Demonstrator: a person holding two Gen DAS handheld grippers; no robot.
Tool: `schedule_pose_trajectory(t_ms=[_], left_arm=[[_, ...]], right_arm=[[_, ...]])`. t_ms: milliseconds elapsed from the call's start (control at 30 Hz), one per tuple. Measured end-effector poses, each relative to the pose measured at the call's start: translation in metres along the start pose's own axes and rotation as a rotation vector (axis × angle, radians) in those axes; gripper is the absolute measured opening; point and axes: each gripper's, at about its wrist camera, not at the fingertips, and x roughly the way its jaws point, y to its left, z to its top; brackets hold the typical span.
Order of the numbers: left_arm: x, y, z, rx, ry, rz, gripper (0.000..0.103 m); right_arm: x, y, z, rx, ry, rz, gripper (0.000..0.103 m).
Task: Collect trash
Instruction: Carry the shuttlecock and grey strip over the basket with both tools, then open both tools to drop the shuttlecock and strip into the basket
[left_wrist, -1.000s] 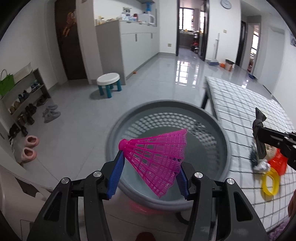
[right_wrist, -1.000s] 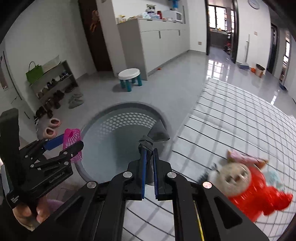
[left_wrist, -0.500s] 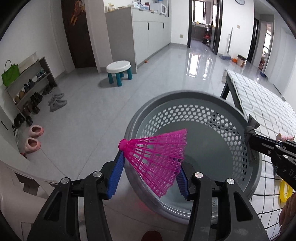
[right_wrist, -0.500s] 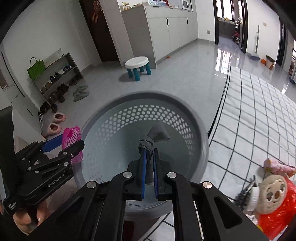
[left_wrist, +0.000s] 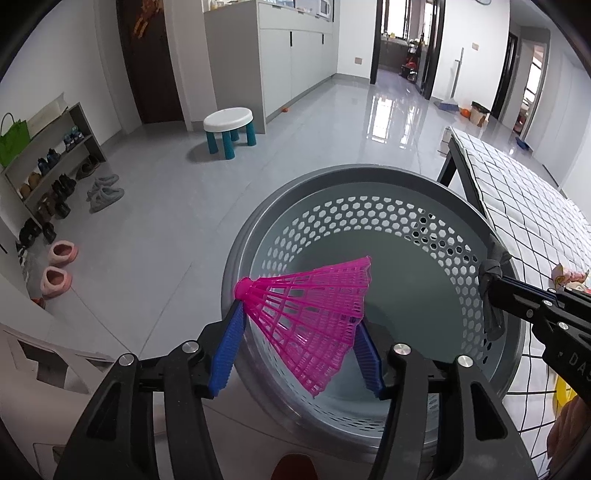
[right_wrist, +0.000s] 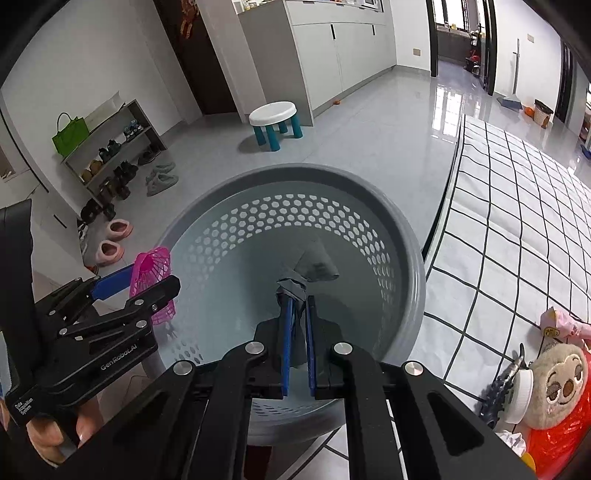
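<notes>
- Since the earlier frames, both tongs had come down from beside the checked desk (right_wrist: 517, 206) to a place over the grey perforated basket (left_wrist: 369, 184), which now filled the middle of both views.
- Left tongs (left_wrist: 301, 334): jaws had just been opening; the pink shuttlecock (left_wrist: 314, 317) lay sideways between the blue pads (left_wrist: 229, 350), cork against the left pad, above the basket's near rim.
- Right tongs (right_wrist: 297, 306): jaws narrow, clamped on a crumpled grey scrap (right_wrist: 314, 264) held over the basket's interior.
- A plush toy (right_wrist: 554, 384) in red wrapping lay on the desk, right of the basket.
</notes>
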Motion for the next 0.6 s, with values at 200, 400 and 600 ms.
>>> schedule_pose_trajectory(t_ms=[200,400,600], left_arm=[[0.0014,-0.0018,0.0,0.002,0.005,-0.003,0.061],[0.0017,0.0018,0.0009,-0.021,0.005,-0.001,0.07],[0.0019,0.001,0.0008,-0.026,0.004,0.005,0.072]], right_arm=[[-0.0024,-0.0037,0.0008,0.018,-0.01,-0.002,0.011],[-0.0074,-0.0054,0.0,0.011,-0.033,-0.021,0.035],[-0.0078,-0.0061,-0.0006,0.019,-0.035,-0.02,0.036]])
